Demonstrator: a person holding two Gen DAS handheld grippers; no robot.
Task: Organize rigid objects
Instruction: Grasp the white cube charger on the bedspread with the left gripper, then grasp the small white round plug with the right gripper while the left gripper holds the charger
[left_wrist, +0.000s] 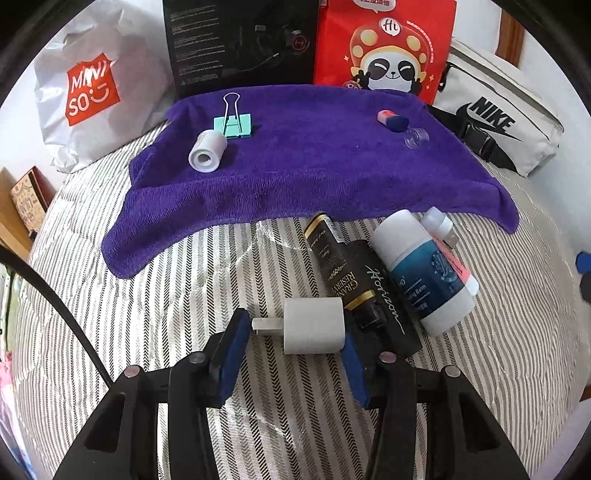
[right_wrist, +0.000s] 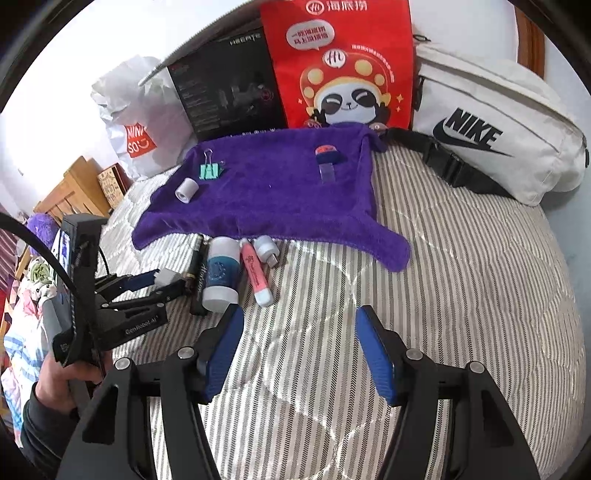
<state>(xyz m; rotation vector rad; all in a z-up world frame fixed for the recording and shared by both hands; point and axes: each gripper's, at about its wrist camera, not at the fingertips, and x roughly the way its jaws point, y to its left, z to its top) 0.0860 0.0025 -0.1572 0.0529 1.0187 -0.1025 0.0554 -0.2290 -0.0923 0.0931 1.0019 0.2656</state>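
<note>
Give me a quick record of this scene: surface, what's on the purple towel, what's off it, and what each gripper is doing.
surface: striped bedspread with a purple towel laid on it
on towel: green binder clip, white roll, small blue and pink item, clear cap
off towel, near its front edge: black tube, white bottle, pink tube, small white bottle
left gripper: white charger plug between its pads, on the bedspread
right gripper: open, nothing between its fingers
</note>
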